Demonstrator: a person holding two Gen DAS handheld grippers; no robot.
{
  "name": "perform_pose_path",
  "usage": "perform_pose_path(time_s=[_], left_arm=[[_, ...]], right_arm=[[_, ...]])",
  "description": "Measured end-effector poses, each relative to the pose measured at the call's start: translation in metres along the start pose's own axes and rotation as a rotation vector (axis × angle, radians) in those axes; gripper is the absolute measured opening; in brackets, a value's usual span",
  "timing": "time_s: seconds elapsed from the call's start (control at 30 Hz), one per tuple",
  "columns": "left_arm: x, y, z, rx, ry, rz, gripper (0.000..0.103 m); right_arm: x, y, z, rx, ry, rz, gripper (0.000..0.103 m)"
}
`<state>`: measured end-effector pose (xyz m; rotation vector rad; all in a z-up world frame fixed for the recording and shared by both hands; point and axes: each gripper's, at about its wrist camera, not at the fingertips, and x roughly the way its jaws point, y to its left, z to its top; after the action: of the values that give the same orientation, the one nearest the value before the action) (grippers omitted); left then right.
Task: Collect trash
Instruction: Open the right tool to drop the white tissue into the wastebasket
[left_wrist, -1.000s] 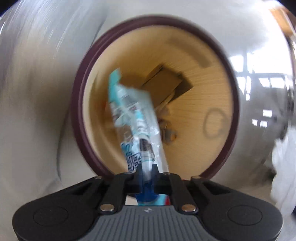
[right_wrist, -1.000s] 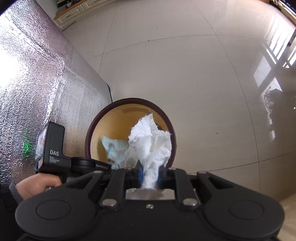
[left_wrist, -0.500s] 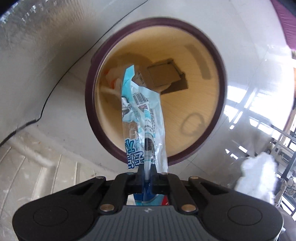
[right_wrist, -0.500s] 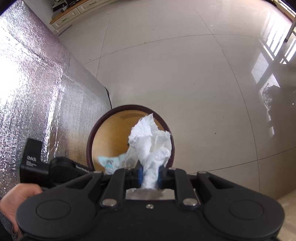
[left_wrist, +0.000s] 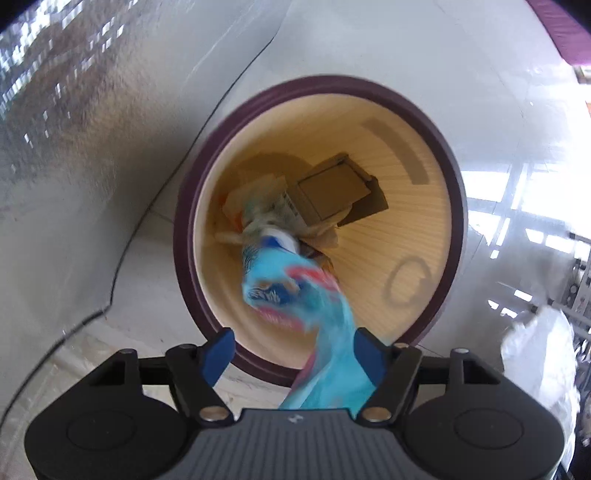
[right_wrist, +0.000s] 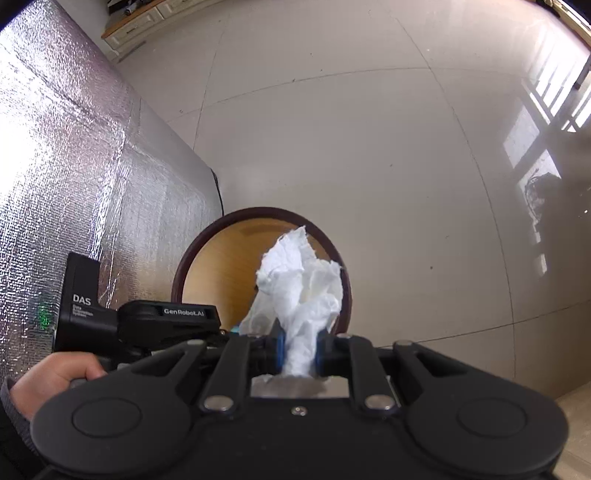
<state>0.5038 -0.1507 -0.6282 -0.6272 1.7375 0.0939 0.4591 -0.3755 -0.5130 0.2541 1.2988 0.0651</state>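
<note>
- Left gripper (left_wrist: 291, 350) first: its jaws are opening, and the blue wrapper (left_wrist: 295, 291), pinched tight half a second ago, slips free between them, a blur over the near rim of the bin (left_wrist: 458, 221).
- Down inside, a cardboard box (left_wrist: 332, 192) and scraps already lie on the bottom, so this piece looks as good as binned.
- Over to the right gripper (right_wrist: 299, 350): clamped as before on the white tissue (right_wrist: 299, 280), above the bin's rim. Likely next in.

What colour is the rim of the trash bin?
Dark maroon-purple, around a tan, wood-look inside. The bin rim shows best in the left wrist view.
</note>
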Motion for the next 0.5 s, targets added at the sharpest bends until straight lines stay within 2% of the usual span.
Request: perform_pose_path(time_s=[0.2, 0.3, 0.4, 0.47, 0.5], left_arm=[[-0.022, -0.004, -0.013, 0.189, -0.142, 0.093, 0.053], [-0.032, -0.011, -0.023, 0.321, -0.197, 0.161, 0.052], [-0.039, -0.015, -0.030, 0.408, -0.232, 0.192, 0.052], [-0.043, -0.014, -0.032, 0.425, -0.239, 0.185, 0.053], [-0.045, -0.013, -0.033, 0.432, -0.243, 0.178, 0.056]], right_arm=[[0.022, 0.003, 0.005, -0.017, 0.038, 0.001, 0.016], [0.039, 0.010, 0.011, -0.069, 0.052, -0.001, 0.016], [0.061, 0.017, 0.017, -0.127, 0.077, -0.015, 0.017], [0.070, 0.018, 0.020, -0.133, 0.078, -0.017, 0.027], [0.074, 0.018, 0.021, -0.125, 0.076, -0.018, 0.040]])
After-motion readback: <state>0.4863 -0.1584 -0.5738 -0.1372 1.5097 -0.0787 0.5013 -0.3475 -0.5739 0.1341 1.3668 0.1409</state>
